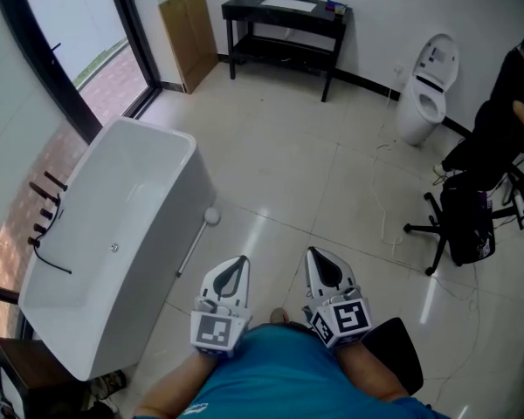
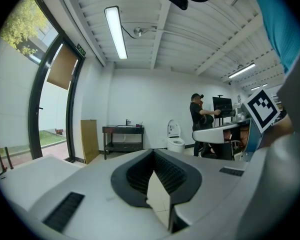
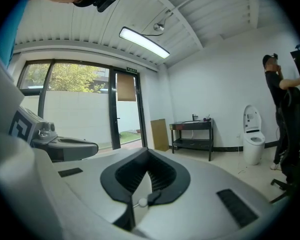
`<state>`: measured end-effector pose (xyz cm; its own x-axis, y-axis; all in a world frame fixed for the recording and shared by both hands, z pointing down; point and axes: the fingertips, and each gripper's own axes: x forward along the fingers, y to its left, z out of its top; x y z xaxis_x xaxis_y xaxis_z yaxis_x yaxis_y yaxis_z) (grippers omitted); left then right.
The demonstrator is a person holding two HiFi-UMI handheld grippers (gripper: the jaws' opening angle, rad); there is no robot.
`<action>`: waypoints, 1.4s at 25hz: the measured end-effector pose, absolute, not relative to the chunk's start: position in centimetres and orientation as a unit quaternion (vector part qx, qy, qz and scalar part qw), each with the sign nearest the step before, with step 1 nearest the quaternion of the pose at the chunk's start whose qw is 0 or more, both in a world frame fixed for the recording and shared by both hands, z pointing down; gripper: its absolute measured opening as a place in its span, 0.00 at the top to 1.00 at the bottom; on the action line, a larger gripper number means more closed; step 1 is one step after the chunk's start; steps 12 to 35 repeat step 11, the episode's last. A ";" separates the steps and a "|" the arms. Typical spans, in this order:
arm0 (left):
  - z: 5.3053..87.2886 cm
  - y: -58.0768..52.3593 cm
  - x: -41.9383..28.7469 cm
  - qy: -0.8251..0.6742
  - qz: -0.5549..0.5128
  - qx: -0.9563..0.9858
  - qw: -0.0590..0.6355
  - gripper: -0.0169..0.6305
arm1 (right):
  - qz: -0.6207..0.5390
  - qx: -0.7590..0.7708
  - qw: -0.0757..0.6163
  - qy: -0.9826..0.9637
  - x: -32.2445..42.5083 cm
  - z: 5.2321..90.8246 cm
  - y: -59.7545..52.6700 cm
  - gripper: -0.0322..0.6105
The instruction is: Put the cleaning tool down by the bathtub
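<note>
From the head view, the cleaning tool [image 1: 196,244] lies flat on the floor tiles just beside the bathtub [image 1: 96,225], its thin shaft running along the tub's outer wall and its white ball end pointing away from the person; nothing is touching it. Both grippers are drawn in close to the person's body, well apart from the tool; the left gripper [image 1: 241,262] and the right gripper [image 1: 314,256] each show jaws brought together with nothing in them. In the left gripper view, the left gripper [image 2: 155,171] has its dark pads meeting at the tips, and only bare floor shows through the gap behind them; the room beyond holds a black table [image 2: 122,139] and a toilet [image 2: 175,136]. In the right gripper view, the right gripper [image 3: 149,174] is likewise clenched on nothing; a small white ball [image 3: 142,202] shows low in the slit (most likely the tool's head on the floor beyond, not something gripped). Judged from this, the task looks done: the tool is down by the tub and released; nothing is left but to stand clear.
</note>
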<state>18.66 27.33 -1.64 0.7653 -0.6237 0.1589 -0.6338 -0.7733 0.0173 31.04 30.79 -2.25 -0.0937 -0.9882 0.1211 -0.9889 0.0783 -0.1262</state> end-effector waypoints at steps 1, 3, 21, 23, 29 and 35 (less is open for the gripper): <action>-1.7 27.3 18.7 -0.335 0.072 0.939 0.035 0.98 | 0.088 0.674 0.001 -0.733 31.1 -2.3 30.8 0.95; -1.7 27.2 18.8 -0.333 0.073 0.939 0.033 0.98 | 0.088 0.675 0.000 -0.733 31.1 -2.3 30.8 0.95; -1.4 27.1 19.4 -0.333 0.073 0.939 0.034 0.98 | 0.086 0.671 -0.002 -0.736 31.4 -2.5 30.6 0.95; -1.4 27.1 19.4 -0.333 0.073 0.939 0.034 0.98 | 0.086 0.671 -0.002 -0.736 31.4 -2.5 30.6 0.95; -1.4 27.1 19.4 -0.333 0.073 0.939 0.034 0.98 | 0.086 0.671 -0.002 -0.736 31.4 -2.5 30.6 0.95; -1.4 27.1 19.4 -0.333 0.073 0.939 0.034 0.98 | 0.086 0.671 -0.002 -0.736 31.4 -2.5 30.6 0.95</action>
